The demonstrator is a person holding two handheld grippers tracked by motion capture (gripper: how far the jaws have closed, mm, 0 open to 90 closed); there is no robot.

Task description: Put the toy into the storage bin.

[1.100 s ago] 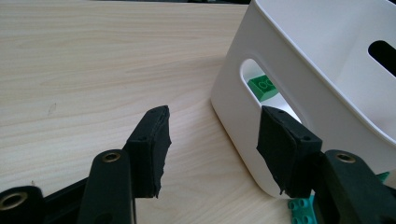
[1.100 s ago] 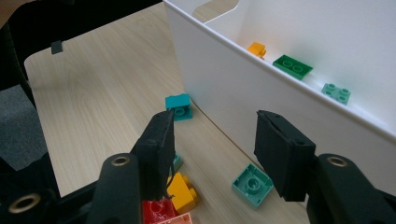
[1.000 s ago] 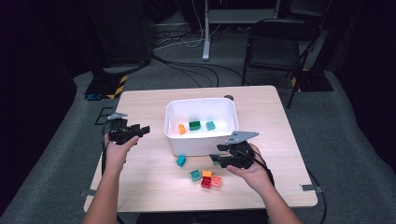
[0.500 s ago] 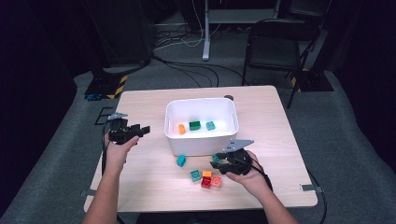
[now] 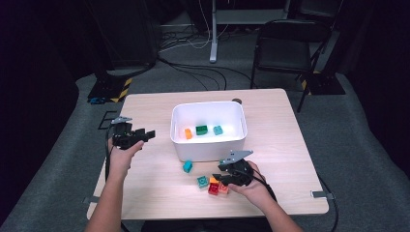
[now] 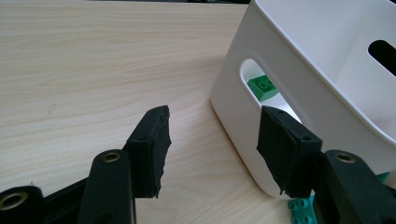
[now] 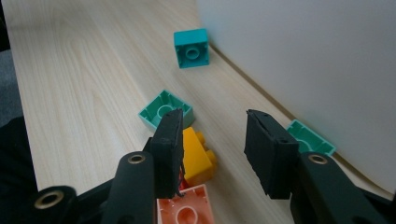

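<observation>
Two jaws of the right gripper [image 7: 212, 156], just now narrowing yet still spread, straddle a yellow brick [image 7: 196, 156] without pinching it. The brick lies tilted at six o'clock from the white bin [image 5: 209, 145], long axis toward the jaws; the left pad hides its near end. The left gripper [image 6: 212, 144] stands open.

High view: fixed overhead, person's side, looks forward and down across the whole desk [image 5: 290, 145]. Left gripper view: low near the desk's left edge, close on the bin [image 6: 261, 51] wall. Right gripper view: low, close over bricks [image 7: 198, 158] by the near edge. All three share the bin.
</observation>
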